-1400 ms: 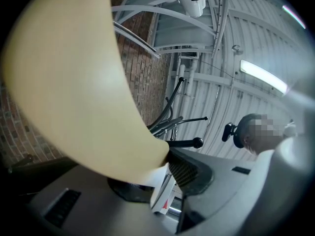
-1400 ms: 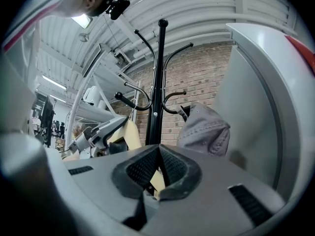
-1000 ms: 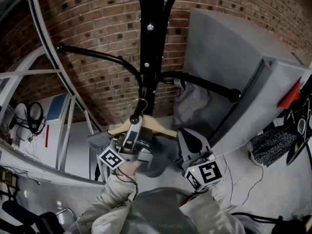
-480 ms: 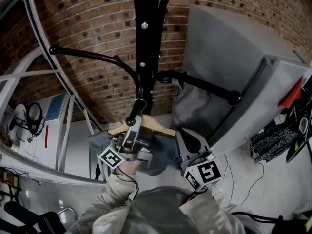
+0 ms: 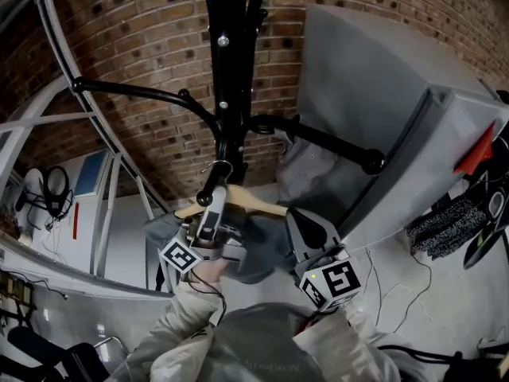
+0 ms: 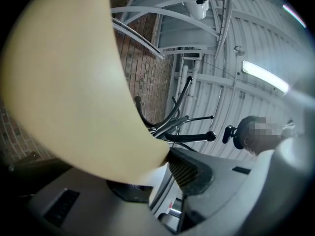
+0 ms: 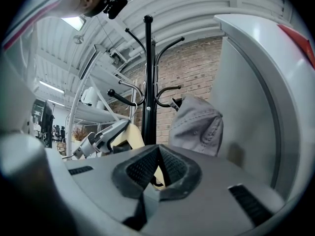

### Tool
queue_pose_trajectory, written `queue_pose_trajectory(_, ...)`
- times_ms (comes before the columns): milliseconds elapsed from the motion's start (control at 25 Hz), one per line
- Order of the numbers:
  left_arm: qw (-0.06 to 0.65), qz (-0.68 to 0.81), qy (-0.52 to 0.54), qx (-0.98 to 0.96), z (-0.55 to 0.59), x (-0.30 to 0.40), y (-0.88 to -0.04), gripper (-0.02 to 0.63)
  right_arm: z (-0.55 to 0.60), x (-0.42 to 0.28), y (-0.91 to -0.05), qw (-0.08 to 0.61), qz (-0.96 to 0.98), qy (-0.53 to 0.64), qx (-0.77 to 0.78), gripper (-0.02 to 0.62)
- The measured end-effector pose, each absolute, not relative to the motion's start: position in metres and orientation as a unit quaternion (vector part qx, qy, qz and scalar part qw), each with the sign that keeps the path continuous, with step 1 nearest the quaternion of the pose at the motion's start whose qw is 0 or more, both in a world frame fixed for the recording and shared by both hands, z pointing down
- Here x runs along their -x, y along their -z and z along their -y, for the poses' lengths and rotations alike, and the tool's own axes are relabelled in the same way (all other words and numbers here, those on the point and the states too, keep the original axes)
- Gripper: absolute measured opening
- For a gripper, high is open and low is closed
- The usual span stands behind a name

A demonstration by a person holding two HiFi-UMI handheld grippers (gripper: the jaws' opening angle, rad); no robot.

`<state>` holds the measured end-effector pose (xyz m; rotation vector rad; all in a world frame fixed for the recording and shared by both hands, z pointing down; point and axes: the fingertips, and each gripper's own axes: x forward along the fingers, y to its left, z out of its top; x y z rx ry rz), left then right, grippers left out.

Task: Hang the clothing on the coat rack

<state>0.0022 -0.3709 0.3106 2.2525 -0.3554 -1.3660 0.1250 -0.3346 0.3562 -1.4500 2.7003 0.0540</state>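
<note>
Beside the rack [image 5: 227, 70], left claw [image 5: 213, 203] grips the crosswise hanger [image 5: 256, 204]; right claw [image 5: 308, 228] closed.

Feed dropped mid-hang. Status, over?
Left gripper clamped on wooden hanger, grey clothing draped below. Right gripper shut, empty. Hook close by coat rack pole, seating unclear. Another grey garment occupies one arm.
</note>
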Motion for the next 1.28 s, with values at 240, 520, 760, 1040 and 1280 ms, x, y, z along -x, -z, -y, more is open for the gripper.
queue_pose_trajectory(240, 0.242, 0.136, 0.503, -0.818, 0.370, -0.003, -0.311, 0.118, 0.332, -0.129, -0.357, 0.034, -0.882, -0.013, 0.470, 0.025)
queue_pose_trajectory(520, 0.244, 0.155, 0.505, -0.813, 0.368, -0.004, -0.312, 0.127, 0.327, -0.134, -0.360, 0.033, -0.886, -0.003, 0.463, 0.025)
queue_pose_trajectory(760, 0.239, 0.187, 0.505, -0.808, 0.363, -0.006, -0.320, 0.133, 0.318, -0.145, -0.368, 0.026, -0.891, 0.009, 0.453, 0.025)
queue_pose_trajectory(1040, 0.253, 0.239, 0.504, -0.791, 0.353, -0.011, -0.340, 0.132, 0.298, -0.158, -0.366, 0.036, -0.902, 0.022, 0.431, 0.025)
queue_pose_trajectory(1280, 0.268, 0.277, 0.456, -0.802, 0.331, -0.025, -0.372, 0.132, 0.288, -0.161, -0.368, 0.055, -0.906, 0.033, 0.417, 0.025)
